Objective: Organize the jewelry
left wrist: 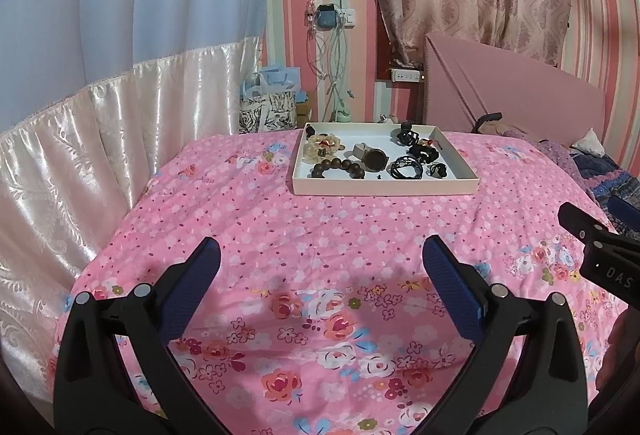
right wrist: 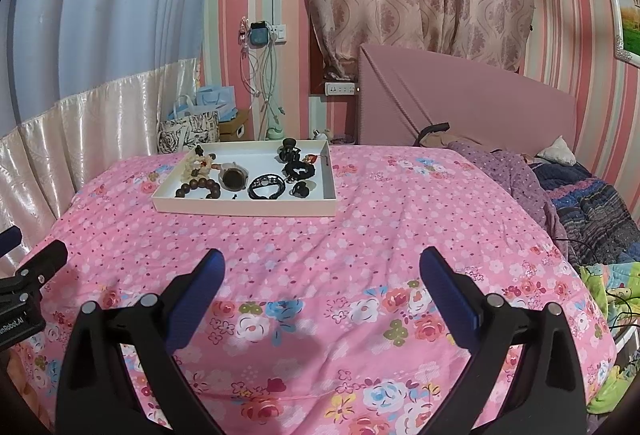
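While both tools hang back over the near half of the pink floral bedspread (left wrist: 280,235), nothing lies loose on the cloth that I can find, so I judge the gathering either finished or not begun; I cannot tell which. White tray (left wrist: 384,189) sits at the far end of the bed, and every piece I can see is inside it. Far left in the tray: cream flower ornament (left wrist: 322,147). Near left: brown bead bracelet (left wrist: 338,168), with the round-faced watch (left wrist: 374,157) just right of it. Right half: black coiled band (right wrist: 267,188), black scrunchie (right wrist: 299,168), dark claw clip (right wrist: 289,149). Pieces look grouped but close together; any finer sorting is left. Left gripper (left wrist: 322,261) spread wide, empty. Right gripper (right wrist: 322,269) likewise spread, empty, well short of the tray.
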Motion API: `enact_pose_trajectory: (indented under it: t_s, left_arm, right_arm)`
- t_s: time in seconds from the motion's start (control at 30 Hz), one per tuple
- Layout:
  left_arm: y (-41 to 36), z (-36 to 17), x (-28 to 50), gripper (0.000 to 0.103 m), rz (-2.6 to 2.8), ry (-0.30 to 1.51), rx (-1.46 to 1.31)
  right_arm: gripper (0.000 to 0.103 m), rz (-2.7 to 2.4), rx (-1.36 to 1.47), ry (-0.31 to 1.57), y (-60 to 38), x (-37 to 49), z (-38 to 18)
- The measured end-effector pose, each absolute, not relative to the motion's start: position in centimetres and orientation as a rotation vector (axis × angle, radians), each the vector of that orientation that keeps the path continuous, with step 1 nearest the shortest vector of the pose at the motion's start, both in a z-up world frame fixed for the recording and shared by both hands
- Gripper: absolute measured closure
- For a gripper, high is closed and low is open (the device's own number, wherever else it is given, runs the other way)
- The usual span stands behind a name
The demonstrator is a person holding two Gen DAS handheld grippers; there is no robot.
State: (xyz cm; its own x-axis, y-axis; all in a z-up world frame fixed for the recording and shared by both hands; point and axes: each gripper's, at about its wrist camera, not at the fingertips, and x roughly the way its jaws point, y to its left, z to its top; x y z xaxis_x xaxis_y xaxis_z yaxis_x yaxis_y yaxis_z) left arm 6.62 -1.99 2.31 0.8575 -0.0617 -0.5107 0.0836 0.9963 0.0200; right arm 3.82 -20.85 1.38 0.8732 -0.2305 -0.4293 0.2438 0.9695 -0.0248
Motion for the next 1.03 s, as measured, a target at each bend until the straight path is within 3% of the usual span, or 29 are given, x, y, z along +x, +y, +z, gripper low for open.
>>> enact_pose_trajectory:
  t_s: [1.03]
  left_arm:
    - [-2.12,2.3,6.35,0.003,-0.069,0.546,0.061]
  right_arm:
    - [0.005,-0.243,0.026,0.454,-20.69,3.87,0.9]
